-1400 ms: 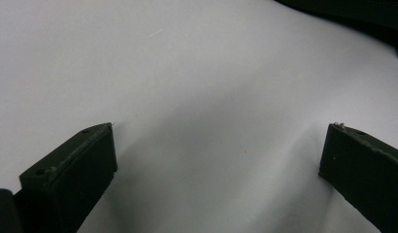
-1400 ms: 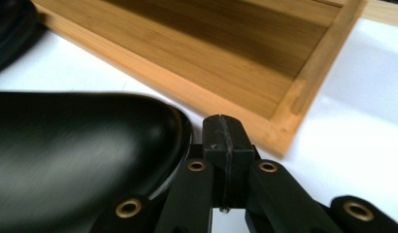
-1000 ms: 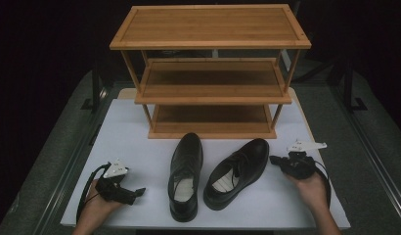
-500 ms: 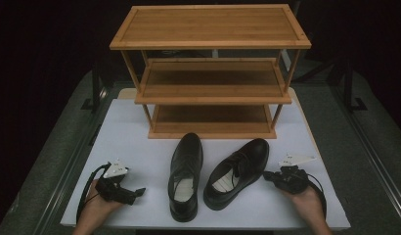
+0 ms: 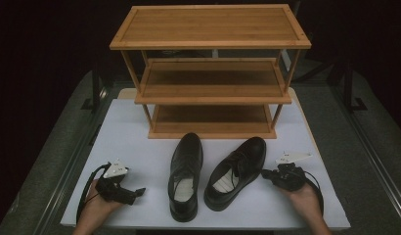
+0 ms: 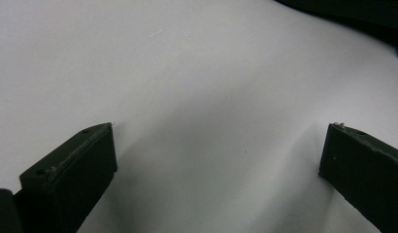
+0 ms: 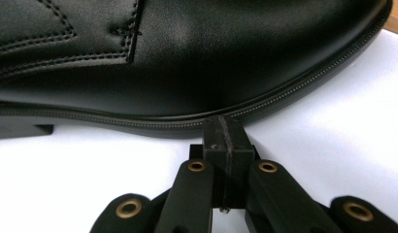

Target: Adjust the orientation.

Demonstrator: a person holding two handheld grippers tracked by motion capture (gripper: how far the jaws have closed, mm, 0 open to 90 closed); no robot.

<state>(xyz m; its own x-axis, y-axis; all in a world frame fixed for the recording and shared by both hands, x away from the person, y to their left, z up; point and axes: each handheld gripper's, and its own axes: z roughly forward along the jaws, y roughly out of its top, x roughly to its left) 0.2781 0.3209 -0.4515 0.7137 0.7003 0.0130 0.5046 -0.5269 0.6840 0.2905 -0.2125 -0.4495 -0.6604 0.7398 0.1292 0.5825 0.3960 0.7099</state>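
Note:
Two black leather shoes stand on the white table top (image 5: pixel 140 147) in front of a wooden rack (image 5: pixel 211 73). The left shoe (image 5: pixel 185 174) points straight at the rack. The right shoe (image 5: pixel 235 171) is angled, toe to the upper right. My right gripper (image 5: pixel 265 175) is shut, its tip at the right shoe's sole edge; in the right gripper view the closed jaws (image 7: pixel 225 141) sit against the shoe's welt (image 7: pixel 187 63). My left gripper (image 5: pixel 139 192) rests at the front left, open, its jaws wide apart over bare white surface (image 6: pixel 211 121).
The three-shelf wooden rack stands at the back of the white top, its bottom shelf (image 5: pixel 211 120) just behind the shoe toes. Dark grey table edges (image 5: pixel 365 147) flank the white sheet on both sides. Bare white surface lies between my left gripper and the left shoe.
My right gripper has moved down and back toward the front edge, then in toward the right shoe's side. The left gripper and both shoes have stayed put.

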